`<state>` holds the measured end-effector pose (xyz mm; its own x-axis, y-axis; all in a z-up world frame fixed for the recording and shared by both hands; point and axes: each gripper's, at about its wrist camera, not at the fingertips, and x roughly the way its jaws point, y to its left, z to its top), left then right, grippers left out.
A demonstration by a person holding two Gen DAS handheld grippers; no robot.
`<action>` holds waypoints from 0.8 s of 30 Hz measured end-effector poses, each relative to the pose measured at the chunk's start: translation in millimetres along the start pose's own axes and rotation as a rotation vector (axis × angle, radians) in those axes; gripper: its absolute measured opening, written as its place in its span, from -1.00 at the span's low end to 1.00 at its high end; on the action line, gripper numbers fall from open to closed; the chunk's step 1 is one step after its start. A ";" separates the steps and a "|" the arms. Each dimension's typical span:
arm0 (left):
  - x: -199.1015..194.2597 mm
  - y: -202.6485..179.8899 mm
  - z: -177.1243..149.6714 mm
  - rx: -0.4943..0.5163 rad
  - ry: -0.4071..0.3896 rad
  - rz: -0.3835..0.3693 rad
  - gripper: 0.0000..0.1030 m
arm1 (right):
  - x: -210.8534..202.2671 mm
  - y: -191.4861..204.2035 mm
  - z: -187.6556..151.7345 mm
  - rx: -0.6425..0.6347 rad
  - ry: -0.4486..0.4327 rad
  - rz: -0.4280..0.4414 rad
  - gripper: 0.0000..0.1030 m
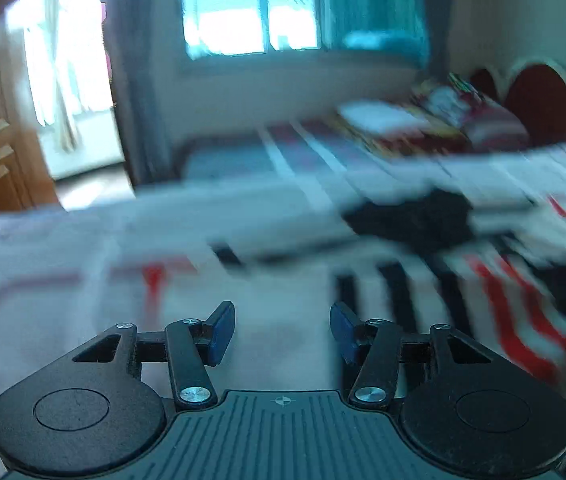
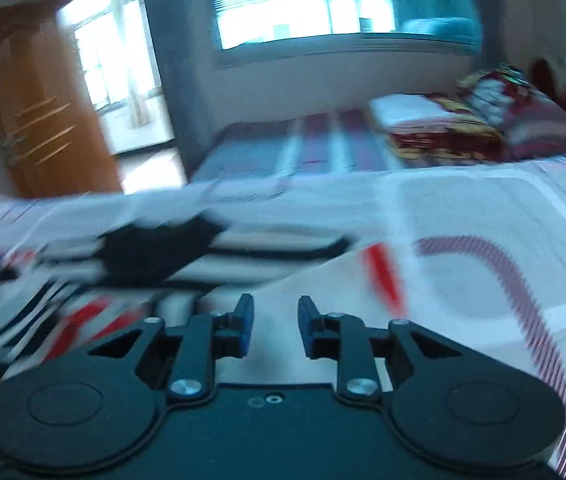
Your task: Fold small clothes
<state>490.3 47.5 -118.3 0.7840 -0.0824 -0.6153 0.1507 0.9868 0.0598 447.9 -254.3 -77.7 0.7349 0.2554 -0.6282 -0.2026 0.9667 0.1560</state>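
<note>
Both views blurred. L gripper (image 1: 283, 330): jaws apart, nothing btwn them. R gripper (image 2: 271, 326): jaws apart too, narrower gap, also empty. The striped garment (image 1: 503, 280) (white w/ red + black stripes, dark patch near its middle) lies spread on the bed sheet (image 2: 463, 216), ahead-right of L gripper and ahead-left of R, i.e. btwn the two. Long axis seems to run across both views, left-right. Which gripper is nearer: can't tell. No containers in view. Folded blankets (image 2: 443, 132) sit well beyond, toward the headboard.

Bright curtained window (image 2: 303, 4), wooden door (image 2: 43, 100), bed (image 2: 283, 144) beneath pale walls.
</note>
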 end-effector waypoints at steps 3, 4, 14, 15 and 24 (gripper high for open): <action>-8.7 -11.3 -26.6 0.061 -0.036 0.040 0.05 | 5.6 15.0 -20.3 0.014 0.094 0.034 -0.10; -9.6 -10.2 -26.4 0.053 -0.038 0.042 0.06 | 5.4 17.5 -24.7 0.013 0.090 0.030 0.03; -17.0 1.5 -29.6 0.024 0.007 0.056 0.25 | -7.4 30.9 -32.4 0.010 0.102 0.045 -0.73; -21.6 1.6 -23.8 0.004 0.012 0.066 0.24 | -5.1 31.0 -33.2 0.015 0.104 0.038 -0.72; -16.5 -52.8 -22.2 -0.005 0.038 -0.006 0.30 | -6.0 64.9 -27.6 -0.060 0.040 0.054 -0.53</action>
<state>456.0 -0.1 -128.7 0.7594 -0.0833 -0.6453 0.1524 0.9869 0.0520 412.5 -193.5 -84.9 0.6955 0.3055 -0.6503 -0.2810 0.9487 0.1452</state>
